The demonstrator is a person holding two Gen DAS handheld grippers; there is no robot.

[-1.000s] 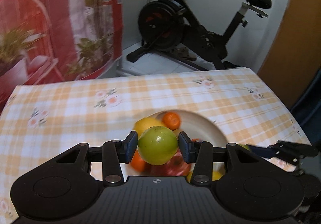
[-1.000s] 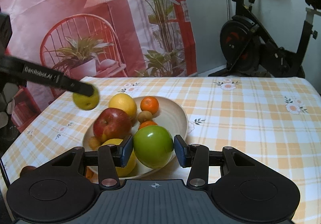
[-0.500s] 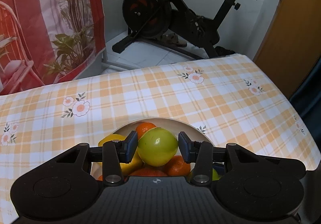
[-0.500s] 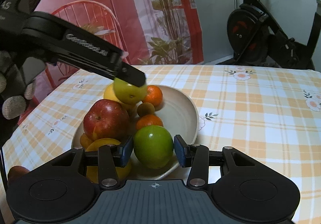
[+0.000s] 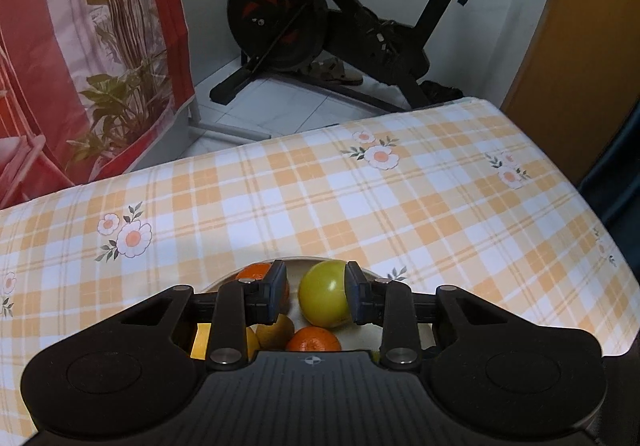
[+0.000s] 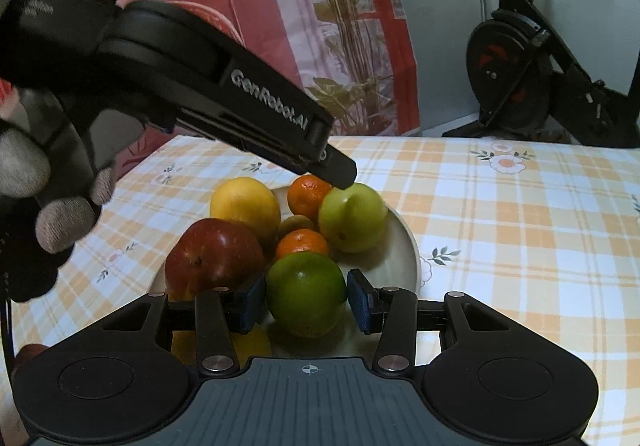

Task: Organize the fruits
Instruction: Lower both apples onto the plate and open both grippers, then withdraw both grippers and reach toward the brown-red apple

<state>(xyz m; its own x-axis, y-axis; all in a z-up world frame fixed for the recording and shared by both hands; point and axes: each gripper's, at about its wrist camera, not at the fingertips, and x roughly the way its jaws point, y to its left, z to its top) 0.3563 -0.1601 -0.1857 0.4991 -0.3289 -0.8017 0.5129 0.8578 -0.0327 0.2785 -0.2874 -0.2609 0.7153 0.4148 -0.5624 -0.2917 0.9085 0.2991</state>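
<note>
the right gripper [image 6: 307, 304] pinches the green fruit [image 6: 306, 292] above the bowl [image 6: 396, 246]. the left gripper [image 5: 314, 294] jaws are closing; the yellow-green fruit [image 5: 325, 304] sits between them in the bowl, touching one pad only. both fruits are judged firm, smooth and prone to roll: grip across the widest middle.

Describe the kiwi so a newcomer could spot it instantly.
On the plaid tablecloth sits a cream bowl piled with fruit. At the pile's centre, between the far tangerine and the near tangerine, lies the kiwi. It is the only dull brown fruit among bright, glossy ones.
</note>
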